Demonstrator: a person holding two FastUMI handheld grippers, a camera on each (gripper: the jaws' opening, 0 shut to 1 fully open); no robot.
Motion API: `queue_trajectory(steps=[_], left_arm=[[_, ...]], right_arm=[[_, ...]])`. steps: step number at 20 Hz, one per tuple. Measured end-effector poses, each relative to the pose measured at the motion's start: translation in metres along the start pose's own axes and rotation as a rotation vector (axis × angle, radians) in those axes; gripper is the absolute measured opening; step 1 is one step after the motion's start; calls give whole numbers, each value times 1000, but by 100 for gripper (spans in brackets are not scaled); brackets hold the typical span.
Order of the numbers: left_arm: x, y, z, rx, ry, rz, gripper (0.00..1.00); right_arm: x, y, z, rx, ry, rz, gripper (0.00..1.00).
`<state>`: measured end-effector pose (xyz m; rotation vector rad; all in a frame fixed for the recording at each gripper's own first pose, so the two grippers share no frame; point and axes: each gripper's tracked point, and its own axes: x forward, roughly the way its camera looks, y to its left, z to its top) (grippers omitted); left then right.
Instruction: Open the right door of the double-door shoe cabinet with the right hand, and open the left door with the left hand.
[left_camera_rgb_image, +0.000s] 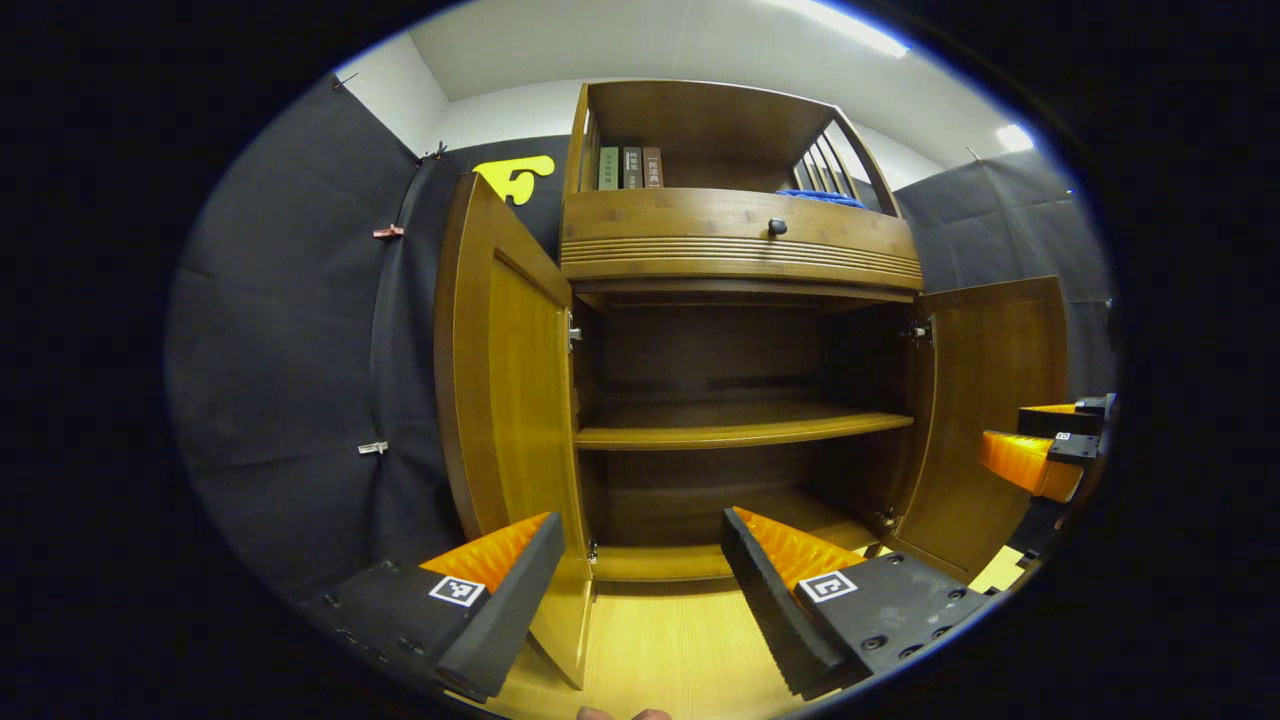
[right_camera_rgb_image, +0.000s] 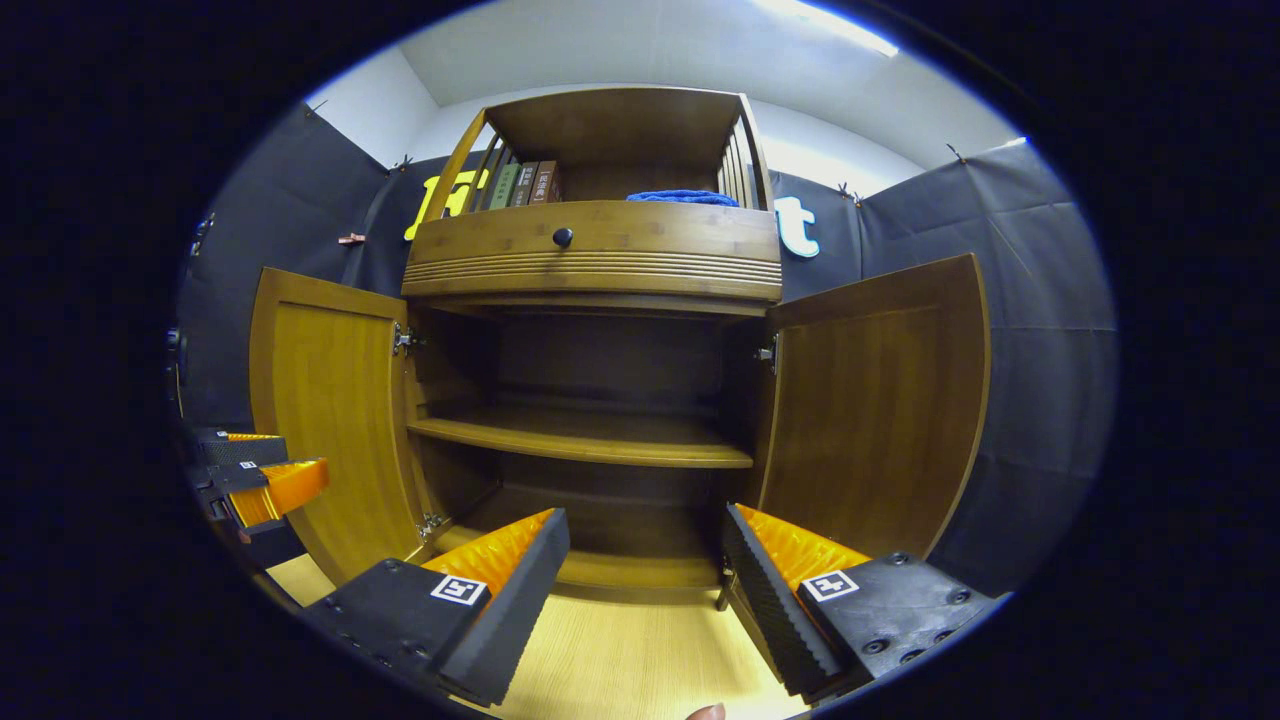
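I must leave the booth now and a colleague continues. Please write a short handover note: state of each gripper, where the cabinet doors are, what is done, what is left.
Left gripper: open, holding nothing, in front of the shoe cabinet.
Right gripper: open, holding nothing, also facing the cabinet.
Left door: swung wide open.
Right door: swung wide open.
Inside, the middle shelf is bare.
Done: both doors are open and neither gripper touches them.
Left: nothing of the opening itself, it seems; only draw both grippers back.

The shoe cabinet (right_camera_rgb_image: 600, 255) is glossy brown wood; the floor (right_camera_rgb_image: 620, 665) is pale, smooth wood grain.
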<state>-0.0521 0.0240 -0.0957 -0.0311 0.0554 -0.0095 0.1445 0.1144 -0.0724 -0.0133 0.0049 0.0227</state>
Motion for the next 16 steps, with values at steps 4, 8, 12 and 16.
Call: queue_trajectory(steps=[4, 8, 12, 16], left_arm=[[1, 1, 1, 3, -2, 3, 97], [1, 2, 1, 8, -1, 6, 97], [4, 3, 1, 7, 1, 8, 97], [5, 2, 2, 9, -3, 6, 96]], right_arm=[[2, 0, 0, 6, 0, 1, 99], [5, 3, -1, 7, 0, 7, 99], [7, 1, -1, 8, 0, 7, 99], [9, 1, -1, 12, -1, 4, 100]])
